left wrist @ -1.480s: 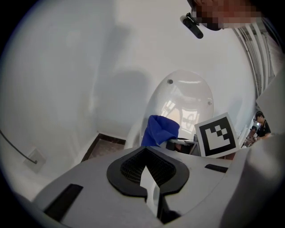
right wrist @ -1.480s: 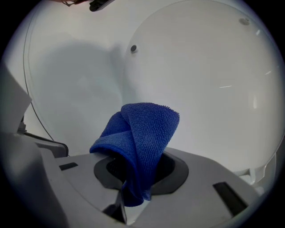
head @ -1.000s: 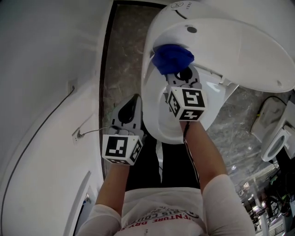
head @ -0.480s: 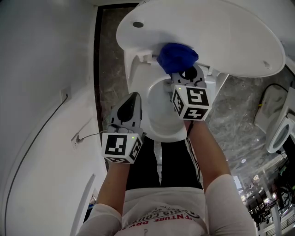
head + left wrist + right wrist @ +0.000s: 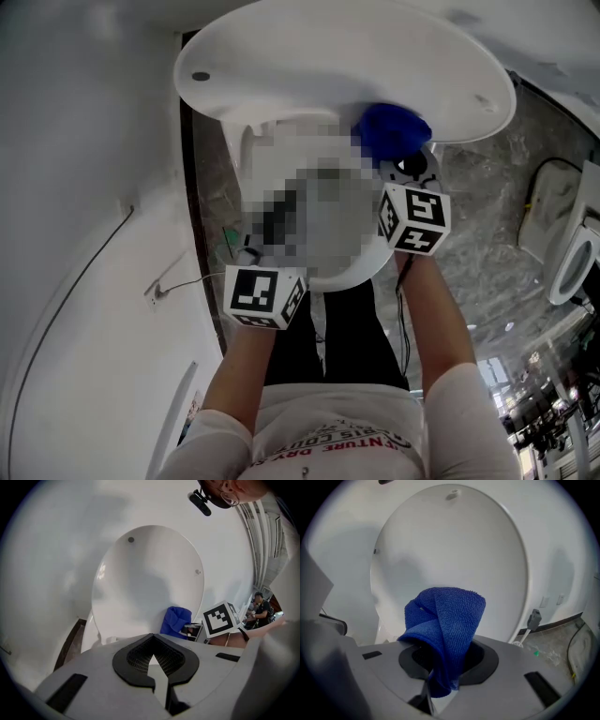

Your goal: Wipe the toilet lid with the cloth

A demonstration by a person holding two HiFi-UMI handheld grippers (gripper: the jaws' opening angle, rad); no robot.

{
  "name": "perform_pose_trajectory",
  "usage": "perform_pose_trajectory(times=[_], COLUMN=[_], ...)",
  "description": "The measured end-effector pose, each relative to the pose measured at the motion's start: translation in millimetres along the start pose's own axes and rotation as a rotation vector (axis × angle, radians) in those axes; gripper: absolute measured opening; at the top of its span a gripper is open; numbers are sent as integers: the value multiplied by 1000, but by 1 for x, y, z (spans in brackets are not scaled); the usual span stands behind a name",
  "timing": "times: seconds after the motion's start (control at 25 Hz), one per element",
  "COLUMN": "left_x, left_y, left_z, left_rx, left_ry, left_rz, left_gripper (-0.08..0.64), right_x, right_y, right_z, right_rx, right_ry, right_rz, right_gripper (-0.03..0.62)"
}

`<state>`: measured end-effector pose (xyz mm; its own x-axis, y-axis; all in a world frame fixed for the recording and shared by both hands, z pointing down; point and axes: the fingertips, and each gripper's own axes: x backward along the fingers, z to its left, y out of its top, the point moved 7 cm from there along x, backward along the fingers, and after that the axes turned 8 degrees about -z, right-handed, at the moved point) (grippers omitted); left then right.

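The white toilet lid (image 5: 337,66) stands raised, a broad oval that fills the right gripper view (image 5: 454,559) and shows in the left gripper view (image 5: 145,583). My right gripper (image 5: 440,667) is shut on a bunched blue cloth (image 5: 443,620). The cloth (image 5: 392,131) lies by the lid's lower right part, near the hinge (image 5: 176,620). My left gripper (image 5: 153,667) is shut on nothing and hangs lower, left of the bowl. In the head view only its marker cube (image 5: 264,295) shows; a mosaic patch hides its jaws.
The toilet bowl rim (image 5: 375,267) sits under both grippers. A white wall with a thin cable (image 5: 94,253) closes the left side. Marbled floor (image 5: 497,253) and another white fixture (image 5: 572,262) lie to the right. A grey fitting (image 5: 534,618) is on the wall beside the lid.
The right gripper has carried the cloth rightward across the lower part of the lid. The lid now fills more of the top of the head view. The left gripper has stayed low at the left.
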<state>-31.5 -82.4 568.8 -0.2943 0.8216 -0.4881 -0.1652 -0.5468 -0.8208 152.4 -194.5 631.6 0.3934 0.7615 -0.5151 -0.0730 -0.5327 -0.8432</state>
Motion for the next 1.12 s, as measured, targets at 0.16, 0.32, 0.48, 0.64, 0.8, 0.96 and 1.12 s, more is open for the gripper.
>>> perform_pose_trajectory(times=[0.16,0.32,0.48,0.64,0.8,0.96,1.12], left_x=[-5,-9,-7,6,28,52,67], left_y=[-2,2,12,26,60,130,207], left_z=[-20,-40,-53,-51,-45,-46,-47], left_rx=[-16,-29,-46,-44,-48,-94,-155], left_ry=[-36,-64,-92,-89,-82,-98,-126], left_rz=[6,4,-8,-27,-59,-144,-239], left_gripper=[6,6,6,6,6,6,6], right_x=[24,49,70,100,135,159,173], right_y=[-3,-3,-1,20,66,135,212], right_z=[-32,-57,-68,-61,-28,13,40], right_rx=[-60,-86,-97,-125,-129,-77,-13], right_ry=[-86,-151,-208,-238,-193,-111,-42], right_rz=[-12,-9,1,-23,-89,-180,-281], right_gripper=[87,87,87,87,87,87,87])
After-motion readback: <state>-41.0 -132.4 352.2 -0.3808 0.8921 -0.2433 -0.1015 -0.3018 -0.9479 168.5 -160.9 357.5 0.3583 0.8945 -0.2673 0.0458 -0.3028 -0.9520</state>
